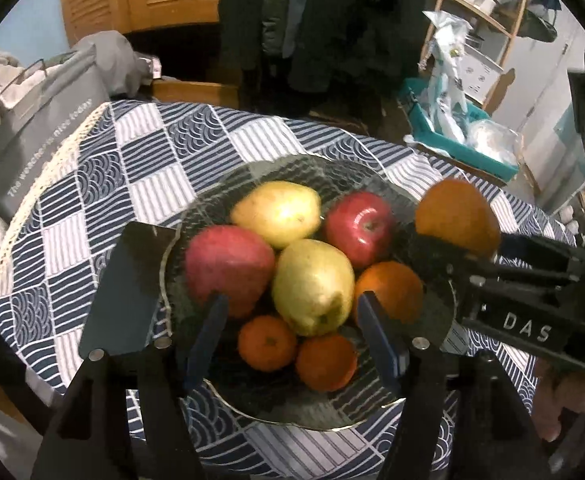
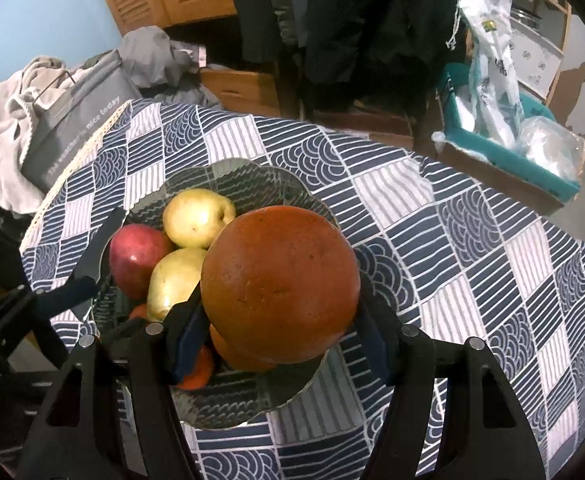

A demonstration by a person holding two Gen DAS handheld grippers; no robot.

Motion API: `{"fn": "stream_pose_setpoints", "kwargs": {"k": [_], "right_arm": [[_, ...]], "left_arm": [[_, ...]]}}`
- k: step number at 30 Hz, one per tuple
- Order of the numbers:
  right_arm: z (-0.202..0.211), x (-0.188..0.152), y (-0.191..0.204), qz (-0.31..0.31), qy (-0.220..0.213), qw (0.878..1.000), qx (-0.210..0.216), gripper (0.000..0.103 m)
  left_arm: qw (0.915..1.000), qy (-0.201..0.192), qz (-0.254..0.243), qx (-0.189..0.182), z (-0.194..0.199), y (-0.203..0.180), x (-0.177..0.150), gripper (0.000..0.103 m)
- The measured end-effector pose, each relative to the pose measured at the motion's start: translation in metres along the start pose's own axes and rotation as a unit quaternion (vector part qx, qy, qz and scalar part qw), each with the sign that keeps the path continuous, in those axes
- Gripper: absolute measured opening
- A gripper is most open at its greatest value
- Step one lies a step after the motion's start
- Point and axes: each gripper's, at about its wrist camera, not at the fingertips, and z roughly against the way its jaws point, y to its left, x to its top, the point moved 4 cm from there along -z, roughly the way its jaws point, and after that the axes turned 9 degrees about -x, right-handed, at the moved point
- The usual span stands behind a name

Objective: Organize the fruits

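Gripping a round, dull, speckled orange (image 2: pixel 280 284), the right claw (image 2: pixel 280 332) hangs over the bowl's (image 2: pixel 252 178) three o'clock rim; the left claw (image 1: pixel 292 316) gapes empty.

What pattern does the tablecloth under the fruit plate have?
The tablecloth has navy and white patchwork squares, some striped, some with wave arcs; the right wrist view shows it best.

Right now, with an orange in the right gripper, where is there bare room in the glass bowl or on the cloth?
The glass bowl is crowded through the middle. Bare glass shows at its near rim, below the two mandarins. The checked tablecloth is clear right of the bowl. The right gripper holds the orange above the bowl's right edge.
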Motion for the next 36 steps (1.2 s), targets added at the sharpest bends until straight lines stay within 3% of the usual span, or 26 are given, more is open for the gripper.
{"fn": "stream_pose_setpoints", "kwargs": {"k": [10, 17, 23, 31, 36], "right_arm": [[-0.012, -0.002, 0.020, 0.018, 0.014, 1.000, 0.019, 0.067], [-0.020, -0.002, 0.034, 0.036, 0.028, 0.999, 0.025, 0.069], [-0.012, 0.000, 0.040, 0.045, 0.009, 0.998, 0.033, 0.077], [0.004, 0.003, 0.032, 0.037, -0.006, 0.999, 0.033, 0.078], [0.031, 0.006, 0.022, 0.037, -0.040, 0.998, 0.014, 0.078]], "left_arm": [[0.9986, -0.029, 0.030, 0.033, 0.015, 0.030, 0.014, 0.069], [0.9978, -0.038, 0.040, 0.036, 0.021, 0.037, 0.017, 0.069], [0.9977, -0.042, 0.040, 0.035, 0.025, 0.037, 0.019, 0.069], [0.9972, -0.056, 0.040, 0.029, 0.037, 0.031, 0.023, 0.069], [0.9968, -0.068, 0.037, 0.019, 0.050, 0.021, 0.028, 0.069]]}}
